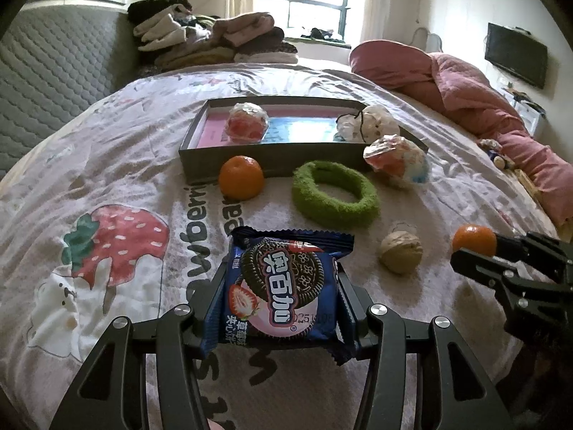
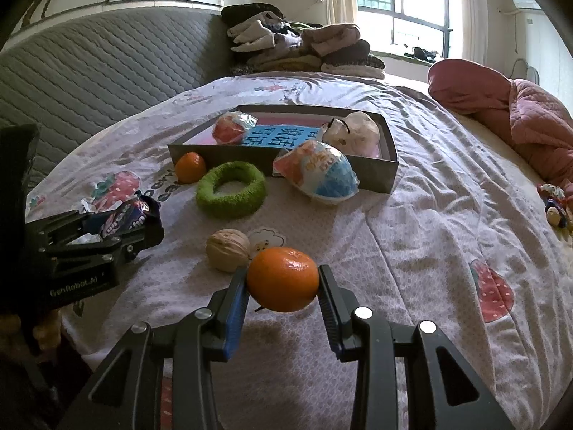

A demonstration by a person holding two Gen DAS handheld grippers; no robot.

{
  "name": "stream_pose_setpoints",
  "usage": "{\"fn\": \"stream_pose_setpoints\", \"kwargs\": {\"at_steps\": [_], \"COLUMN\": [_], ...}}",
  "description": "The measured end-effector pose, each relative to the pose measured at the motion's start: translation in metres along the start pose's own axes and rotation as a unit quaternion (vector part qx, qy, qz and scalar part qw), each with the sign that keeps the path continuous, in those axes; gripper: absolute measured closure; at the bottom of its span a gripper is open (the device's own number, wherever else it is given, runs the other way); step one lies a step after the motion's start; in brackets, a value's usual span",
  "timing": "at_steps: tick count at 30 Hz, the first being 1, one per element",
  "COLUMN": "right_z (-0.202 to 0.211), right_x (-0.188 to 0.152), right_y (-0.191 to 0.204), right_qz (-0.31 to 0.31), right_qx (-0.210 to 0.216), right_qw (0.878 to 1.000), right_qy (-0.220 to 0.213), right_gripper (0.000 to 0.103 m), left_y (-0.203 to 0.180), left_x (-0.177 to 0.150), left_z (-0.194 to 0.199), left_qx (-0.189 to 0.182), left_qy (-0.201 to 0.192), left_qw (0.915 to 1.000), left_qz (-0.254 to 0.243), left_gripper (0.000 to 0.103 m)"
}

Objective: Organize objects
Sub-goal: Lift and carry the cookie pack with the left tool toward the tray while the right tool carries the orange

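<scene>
My left gripper (image 1: 283, 290) is shut on a blue Oreo cookie packet (image 1: 283, 286), held above the bedspread; it also shows in the right wrist view (image 2: 125, 216). My right gripper (image 2: 283, 286) is shut on a tangerine (image 2: 283, 279), also seen from the left wrist (image 1: 473, 240). A grey shallow box (image 1: 272, 159) lies ahead holding a wrapped red ball (image 1: 247, 122) and a white pouch (image 1: 369, 123). In front of it lie a second tangerine (image 1: 241, 177), a green fuzzy ring (image 1: 335, 193), a wrapped pastry (image 1: 397, 159) and a walnut (image 1: 401, 252).
Everything rests on a strawberry-print bedspread (image 1: 118, 243). Folded clothes (image 1: 215, 36) are piled at the back by the grey quilted headboard (image 1: 53, 71). A pink quilt (image 1: 465, 96) lies along the right side. Small toys (image 2: 557, 204) sit by the right edge.
</scene>
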State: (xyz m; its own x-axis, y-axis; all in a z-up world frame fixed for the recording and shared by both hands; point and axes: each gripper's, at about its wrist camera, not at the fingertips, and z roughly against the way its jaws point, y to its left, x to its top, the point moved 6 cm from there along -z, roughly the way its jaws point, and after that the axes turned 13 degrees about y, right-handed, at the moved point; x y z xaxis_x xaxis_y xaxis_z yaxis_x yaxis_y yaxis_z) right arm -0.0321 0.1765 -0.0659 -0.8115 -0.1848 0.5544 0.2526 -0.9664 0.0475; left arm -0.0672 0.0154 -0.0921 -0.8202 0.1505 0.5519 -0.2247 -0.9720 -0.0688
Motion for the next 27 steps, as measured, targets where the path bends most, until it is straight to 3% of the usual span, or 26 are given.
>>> {"fn": "stream_pose_setpoints", "kwargs": {"at_steps": [27], "right_z": [0.031], "right_x": [0.007], "right_y": [0.003], "right_qz": [0.004], "right_qx": [-0.003], "right_qw": [0.999], "right_qy": [-0.039], "right_gripper": [0.065], "left_y": [-0.015], "left_x": [0.001], "left_z": [0.048], "left_qx": [0.013], "left_qy": [-0.047], "left_qw": [0.9987], "left_qz": [-0.012], "left_gripper": [0.049]}}
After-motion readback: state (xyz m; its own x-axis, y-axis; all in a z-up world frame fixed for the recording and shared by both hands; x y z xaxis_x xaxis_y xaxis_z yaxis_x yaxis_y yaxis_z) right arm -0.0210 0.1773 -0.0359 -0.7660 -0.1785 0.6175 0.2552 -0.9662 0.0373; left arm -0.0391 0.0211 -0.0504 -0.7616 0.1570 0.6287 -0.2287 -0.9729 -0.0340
